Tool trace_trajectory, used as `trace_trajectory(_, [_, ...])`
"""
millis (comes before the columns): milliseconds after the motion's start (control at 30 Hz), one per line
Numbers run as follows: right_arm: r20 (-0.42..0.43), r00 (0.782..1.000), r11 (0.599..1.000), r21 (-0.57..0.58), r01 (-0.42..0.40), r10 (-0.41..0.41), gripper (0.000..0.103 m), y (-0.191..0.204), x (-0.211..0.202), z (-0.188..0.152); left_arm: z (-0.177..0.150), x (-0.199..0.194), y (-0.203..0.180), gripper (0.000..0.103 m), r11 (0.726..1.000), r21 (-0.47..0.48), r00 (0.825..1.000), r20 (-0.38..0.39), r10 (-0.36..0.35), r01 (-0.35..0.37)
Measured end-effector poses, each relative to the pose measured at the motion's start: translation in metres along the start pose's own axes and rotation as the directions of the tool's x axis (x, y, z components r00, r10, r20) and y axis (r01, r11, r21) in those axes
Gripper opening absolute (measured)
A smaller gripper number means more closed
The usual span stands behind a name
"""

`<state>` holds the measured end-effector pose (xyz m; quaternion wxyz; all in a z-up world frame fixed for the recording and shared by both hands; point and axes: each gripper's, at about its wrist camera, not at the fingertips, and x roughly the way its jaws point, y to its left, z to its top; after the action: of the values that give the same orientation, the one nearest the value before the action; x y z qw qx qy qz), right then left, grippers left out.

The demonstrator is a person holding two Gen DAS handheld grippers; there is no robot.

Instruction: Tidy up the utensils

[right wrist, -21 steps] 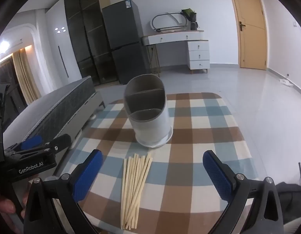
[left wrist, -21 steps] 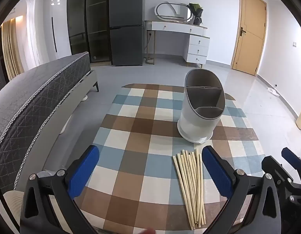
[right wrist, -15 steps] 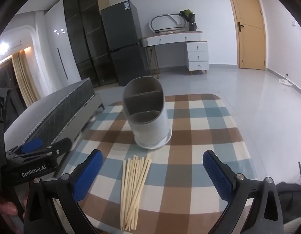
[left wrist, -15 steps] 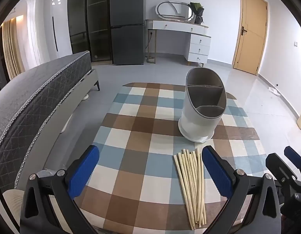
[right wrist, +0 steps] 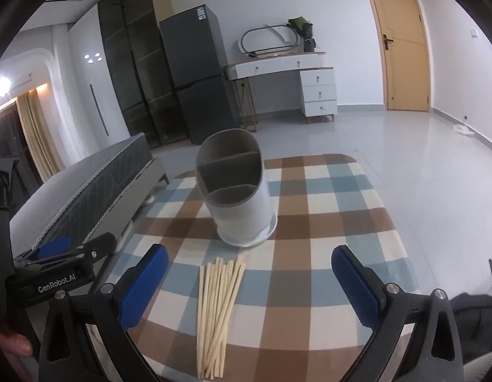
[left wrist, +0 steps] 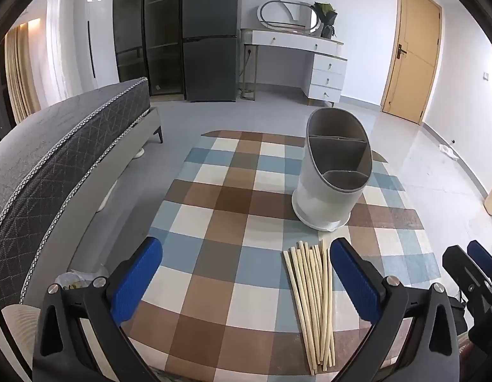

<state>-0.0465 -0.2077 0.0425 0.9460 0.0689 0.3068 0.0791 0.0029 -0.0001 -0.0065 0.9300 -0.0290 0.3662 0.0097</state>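
Observation:
Several pale wooden chopsticks (left wrist: 312, 305) (right wrist: 218, 305) lie in a loose bundle on the checked tablecloth (left wrist: 233, 229) (right wrist: 325, 222). Behind them stands a white oval utensil holder (left wrist: 333, 172) (right wrist: 238, 197) with grey inner compartments, all empty. My left gripper (left wrist: 246, 277) hovers open over the cloth, the bundle just inside its right finger. My right gripper (right wrist: 249, 281) is open too, above and in front of the bundle, which lies between its fingers, nearer the left one. Nothing is held.
A dark quilted mattress (left wrist: 54, 159) runs along the table's left side. A fridge (left wrist: 210, 35), a white dressing table (left wrist: 296, 60) and a wooden door (left wrist: 411, 54) stand at the room's far wall. The other gripper shows at each view's edge.
Both views have shifted slightly: the holder and chopsticks sit a little lower in the left wrist view. Both grippers stay open and empty.

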Motion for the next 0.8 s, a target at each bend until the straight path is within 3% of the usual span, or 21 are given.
trace_trajectory(800, [0.001, 1.0, 1.0, 0.007, -0.011, 0.011, 0.103, -0.0005, 0.0004, -0.0013, -0.0008, -0.0001, 0.0002, 0.102, 0.999, -0.025, 0.999, -0.02, -0.028, 0.027])
